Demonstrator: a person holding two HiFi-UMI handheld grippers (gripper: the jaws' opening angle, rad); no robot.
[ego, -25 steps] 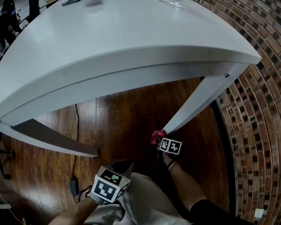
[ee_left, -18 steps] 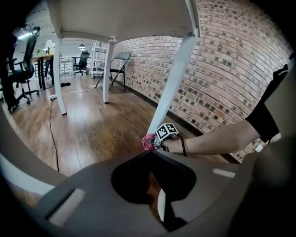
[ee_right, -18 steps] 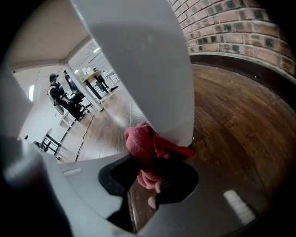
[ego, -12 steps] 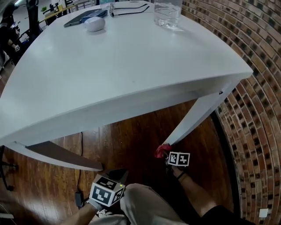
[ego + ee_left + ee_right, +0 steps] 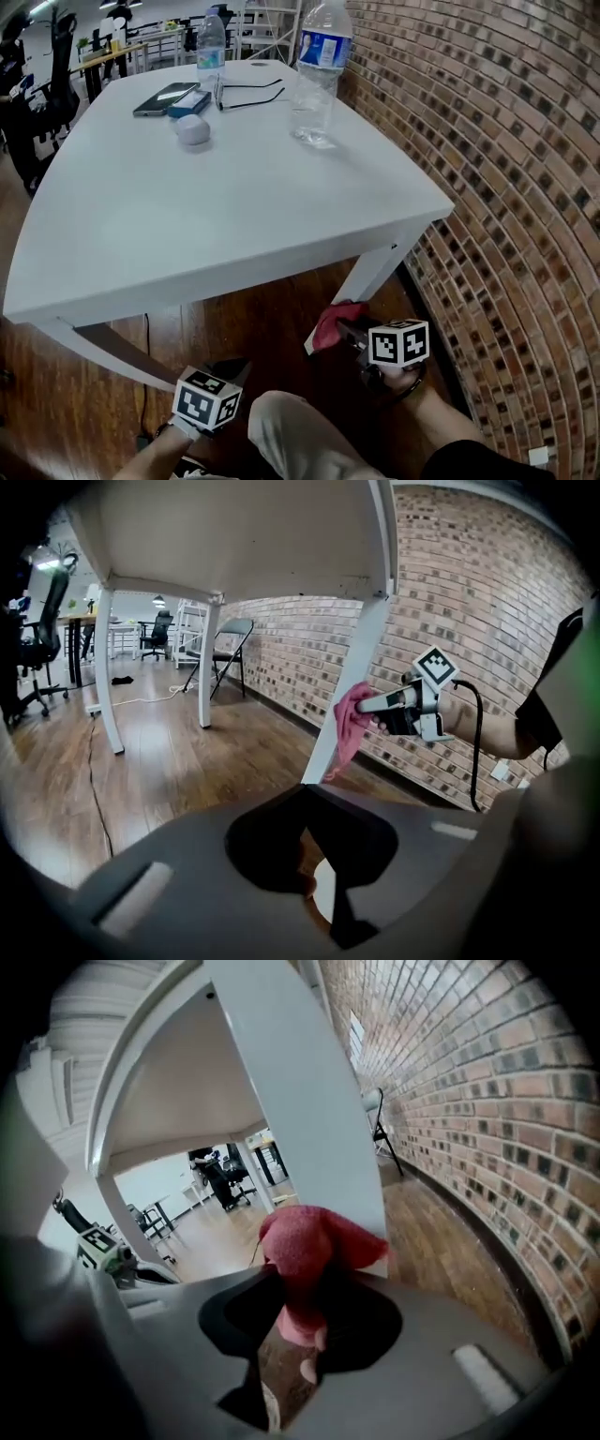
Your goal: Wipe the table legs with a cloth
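**Cloth pinched and pressed to the near right table leg**

Your right gripper (image 5: 345,330) has its jaws closed tight on the pink cloth (image 5: 309,1246). The cloth bunches out past the tips in a soft lump, and a fold hangs down between them. It touches the white table leg (image 5: 367,274) at the table's near right corner, on the lower half of that slanted leg and above the wooden floor (image 5: 234,319). From the left gripper view, the cloth lies against the side of the leg that faces the brick wall (image 5: 506,187), and your right hand (image 5: 459,714) is behind the gripper.

Your left gripper (image 5: 305,794) sits low at the near left, beside your knee (image 5: 281,422). Its jaws are together with nothing between them. It is well apart from the leg and the cloth, and its camera looks across the floor at them.

On the white table (image 5: 187,234) above, a clear water bottle (image 5: 317,75) stands near the right edge. A pair of glasses (image 5: 248,94) lies just to its left. A dark phone (image 5: 164,97) and a small white rounded object (image 5: 193,129) lie further left. A second bottle (image 5: 211,52) stands at the far edge.
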